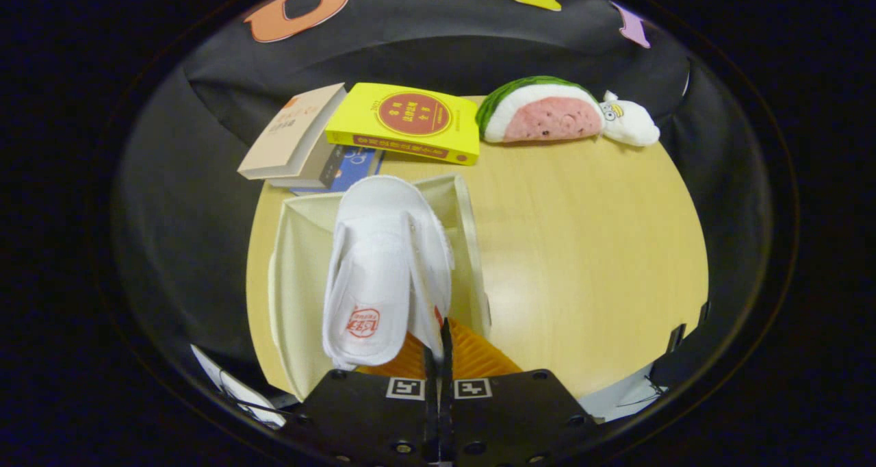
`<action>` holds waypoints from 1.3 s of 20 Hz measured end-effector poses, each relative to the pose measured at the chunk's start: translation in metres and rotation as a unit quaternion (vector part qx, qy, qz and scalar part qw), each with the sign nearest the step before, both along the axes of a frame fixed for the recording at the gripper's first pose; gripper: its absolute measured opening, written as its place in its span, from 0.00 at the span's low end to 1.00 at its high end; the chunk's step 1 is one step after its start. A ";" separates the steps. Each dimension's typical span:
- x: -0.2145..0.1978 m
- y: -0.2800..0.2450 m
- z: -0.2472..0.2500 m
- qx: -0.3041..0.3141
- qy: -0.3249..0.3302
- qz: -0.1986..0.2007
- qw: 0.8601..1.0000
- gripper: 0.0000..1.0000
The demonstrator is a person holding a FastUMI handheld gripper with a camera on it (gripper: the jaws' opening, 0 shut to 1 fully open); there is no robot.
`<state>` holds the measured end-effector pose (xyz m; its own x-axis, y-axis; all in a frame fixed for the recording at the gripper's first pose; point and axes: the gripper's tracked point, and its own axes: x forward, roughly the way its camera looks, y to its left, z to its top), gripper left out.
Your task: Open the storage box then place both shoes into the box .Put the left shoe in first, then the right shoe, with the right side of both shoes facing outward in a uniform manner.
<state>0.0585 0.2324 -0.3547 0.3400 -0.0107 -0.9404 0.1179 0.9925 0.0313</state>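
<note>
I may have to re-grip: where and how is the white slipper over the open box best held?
The gripper is shut on the white slipper, pinching its sole edge. That thin rim suits a pinch from behind, leaving the toe pointing into the storage box.

Gripper [441,344] fingers pressed nearly together, pinching what looks like the slipper [383,268] edge between them, pointing forward over the slipper's near end.
</note>
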 end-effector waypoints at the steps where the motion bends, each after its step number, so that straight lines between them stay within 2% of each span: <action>1: 0.002 0.000 -0.003 -0.011 -0.009 0.001 1.000 0.01; 5: -0.003 0.002 -0.007 -0.047 -0.030 -0.006 0.998 0.01; 8: -0.018 0.000 -0.012 -0.055 -0.021 -0.032 0.998 0.01; 10: -0.013 -0.005 -0.013 -0.061 -0.034 -0.042 0.997 0.01; 15: -0.007 -0.002 -0.028 -0.005 -0.017 -0.060 0.998 0.03; 17: -0.007 0.003 -0.023 0.015 -0.021 -0.051 0.998 0.11; 18: -0.009 0.004 -0.022 0.017 -0.023 -0.044 0.999 0.20; 19: -0.010 0.007 -0.017 0.025 -0.025 -0.035 0.999 0.24; 21: -0.004 0.003 0.003 0.018 -0.059 -0.024 0.998 0.34; 24: 0.007 0.001 0.048 0.011 -0.115 0.006 0.993 0.43; 25: 0.005 0.000 0.064 0.013 -0.134 0.015 0.991 0.54; 26: 0.005 -0.007 0.082 0.005 -0.158 0.022 0.987 0.76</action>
